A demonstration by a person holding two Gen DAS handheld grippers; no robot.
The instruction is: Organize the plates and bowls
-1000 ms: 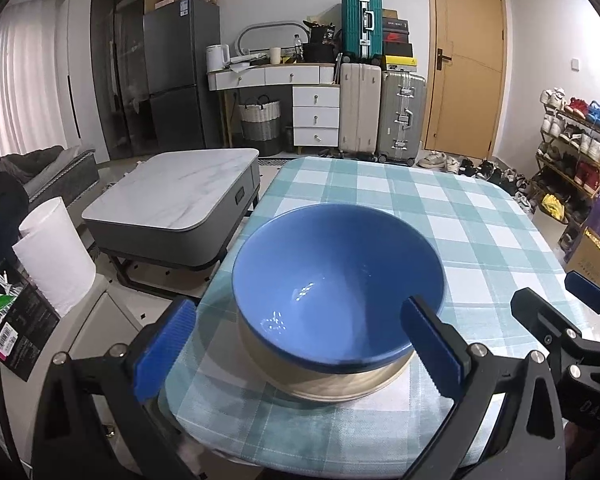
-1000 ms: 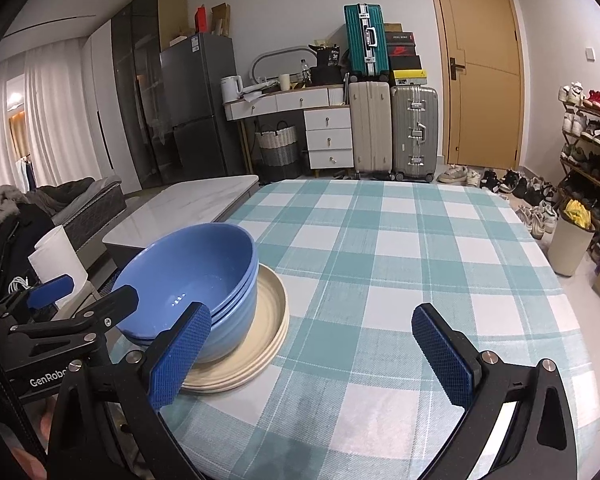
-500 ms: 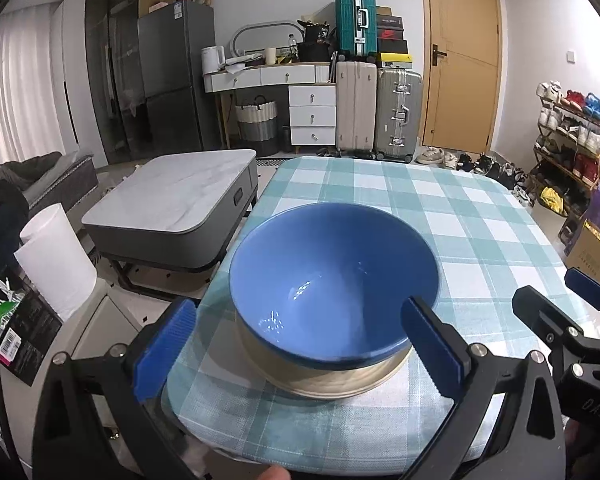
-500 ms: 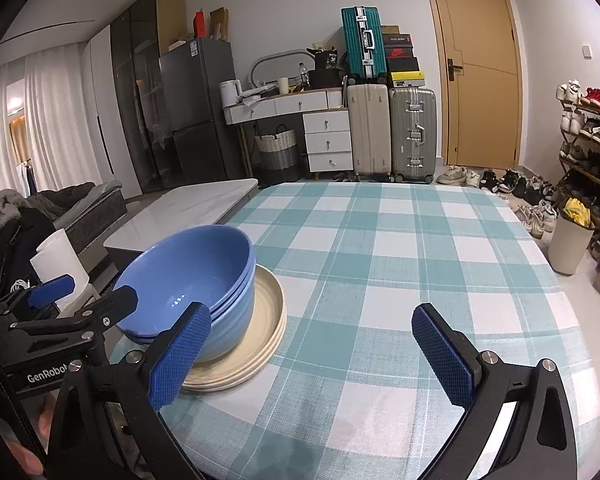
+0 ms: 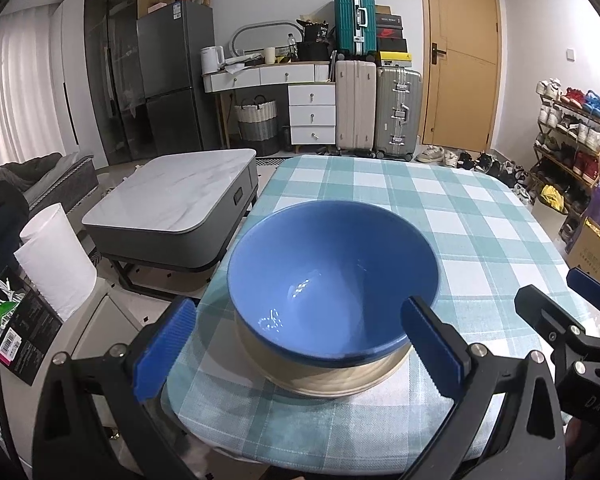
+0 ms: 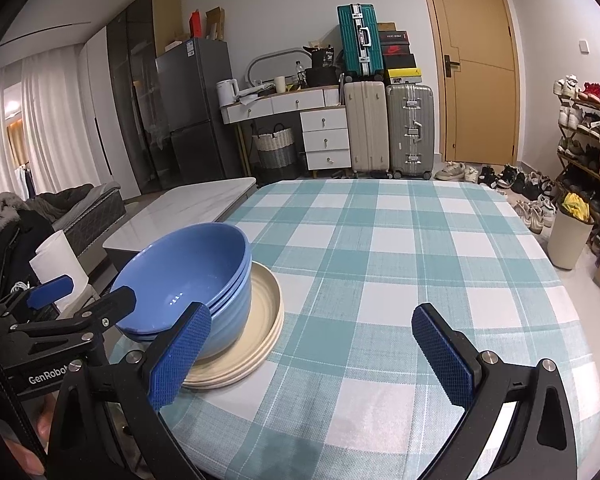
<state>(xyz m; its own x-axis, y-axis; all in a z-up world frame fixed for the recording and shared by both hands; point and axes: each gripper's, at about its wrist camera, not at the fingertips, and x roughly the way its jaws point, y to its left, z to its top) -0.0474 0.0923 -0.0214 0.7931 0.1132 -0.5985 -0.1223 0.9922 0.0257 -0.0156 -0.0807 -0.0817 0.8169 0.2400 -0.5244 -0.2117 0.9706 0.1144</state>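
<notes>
Nested blue bowls (image 5: 332,280) (image 6: 192,280) stand on a stack of cream plates (image 5: 328,380) (image 6: 256,320) at the near left corner of the checked table (image 6: 380,264). My left gripper (image 5: 300,348) is open, its blue pads just short of the bowls on either side, touching nothing. My right gripper (image 6: 308,360) is open over bare cloth to the right of the stack, and its left pad overlaps the plates' edge in view. Each gripper shows at the edge of the other's view.
A grey marble-top coffee table (image 5: 172,208) sits left of the checked table, with a white paper roll (image 5: 56,264) nearer me. Suitcases (image 6: 388,128), drawers and a fridge line the far wall. A shoe rack (image 5: 572,132) and a bin (image 6: 570,240) stand on the right.
Both views have shifted only slightly; the left gripper has backed off a little from the bowls. The stack has not moved, and both grippers stay open.
</notes>
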